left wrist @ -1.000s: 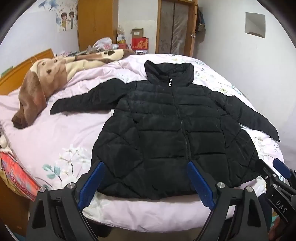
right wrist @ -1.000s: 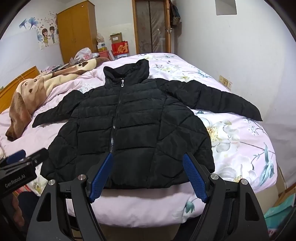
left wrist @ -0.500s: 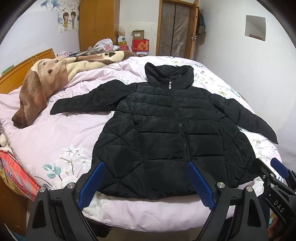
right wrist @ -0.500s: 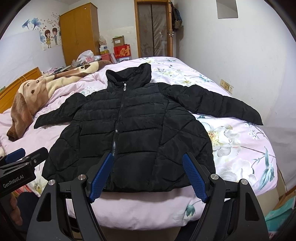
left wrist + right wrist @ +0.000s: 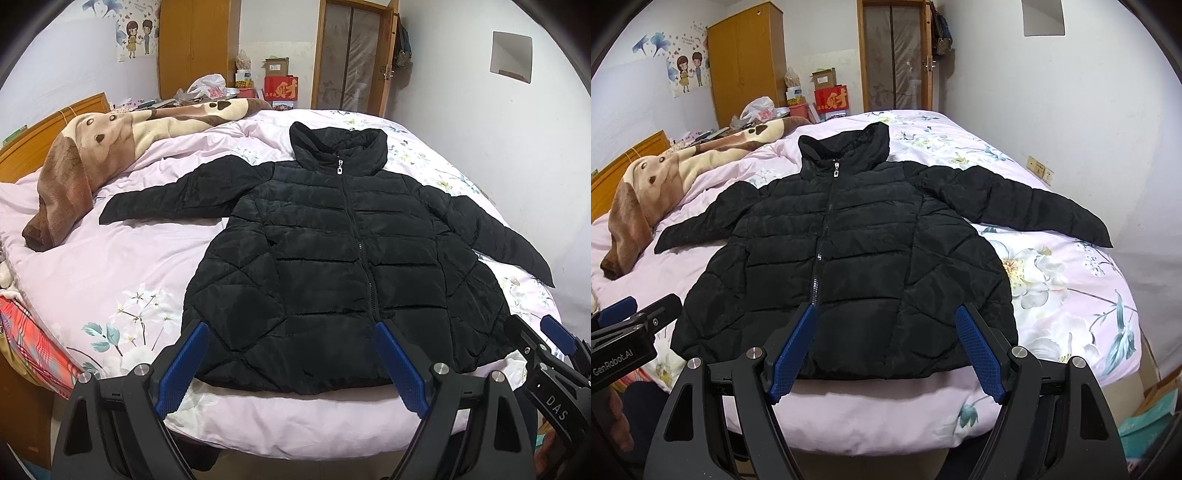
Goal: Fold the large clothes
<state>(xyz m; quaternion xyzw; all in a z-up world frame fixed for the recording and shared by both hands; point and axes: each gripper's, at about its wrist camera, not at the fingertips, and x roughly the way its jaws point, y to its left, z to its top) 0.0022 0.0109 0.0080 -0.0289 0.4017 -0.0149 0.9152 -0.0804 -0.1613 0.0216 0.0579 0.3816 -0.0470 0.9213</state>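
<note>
A black quilted puffer jacket [image 5: 343, 254] lay flat and zipped, sleeves spread, across the centre of the frame on the pink floral bed [image 5: 110, 266]. The left hand-held gripper [image 5: 291, 363] and right hand-held gripper [image 5: 886, 343] hung at the bottom edge near its hem, jaws apart, gripping nothing.

Both grippers' fingers [image 5: 400, 369] [image 5: 792, 354] spread, empty.

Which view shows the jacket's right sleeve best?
Right wrist: the right sleeve lies fully in frame, cuff included. Left wrist shows it foreshortened near the frame's edge, though its cuff is visible.
</note>
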